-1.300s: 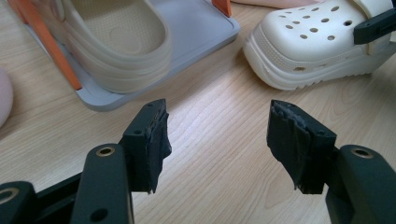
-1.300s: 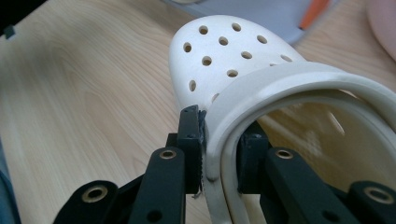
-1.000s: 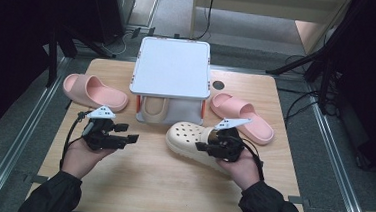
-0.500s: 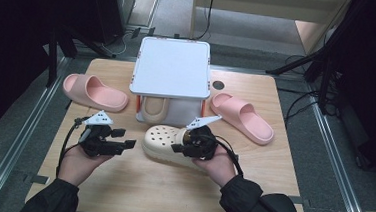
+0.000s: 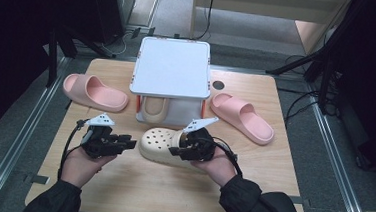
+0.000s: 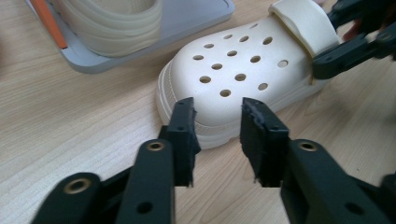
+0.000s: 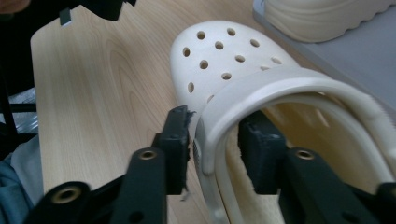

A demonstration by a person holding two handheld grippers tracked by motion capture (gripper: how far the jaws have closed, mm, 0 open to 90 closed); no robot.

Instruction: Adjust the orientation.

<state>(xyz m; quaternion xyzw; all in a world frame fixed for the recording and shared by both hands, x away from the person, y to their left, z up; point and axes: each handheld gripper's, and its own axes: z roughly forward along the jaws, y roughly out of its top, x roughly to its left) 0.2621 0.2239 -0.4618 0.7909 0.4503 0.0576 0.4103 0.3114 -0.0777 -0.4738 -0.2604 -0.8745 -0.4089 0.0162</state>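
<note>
Left gripper sits low at near left of the table, jaws half apart and just been closing, nothing between them; tips point at the toe of the clog and stop just short of it (left gripper view: toe right ahead of the gap, no pad contact I can see). Right gripper is at the clog's heel end, jaws just been opening; in the right gripper view the clog's side wall and strap run between the pads, left pad right at the wall, right pad inside the shoe with a visible gap, so a loose straddle, not a clamp. Clog lies sole-down on the table, near centre, toe toward the left gripper, just in front of the rack. Second cream clog sits on the rack's lower shelf under the white top. Pink slide left of the rack, another pink slide right of it, both flat on the table, well apart from the grippers
</note>
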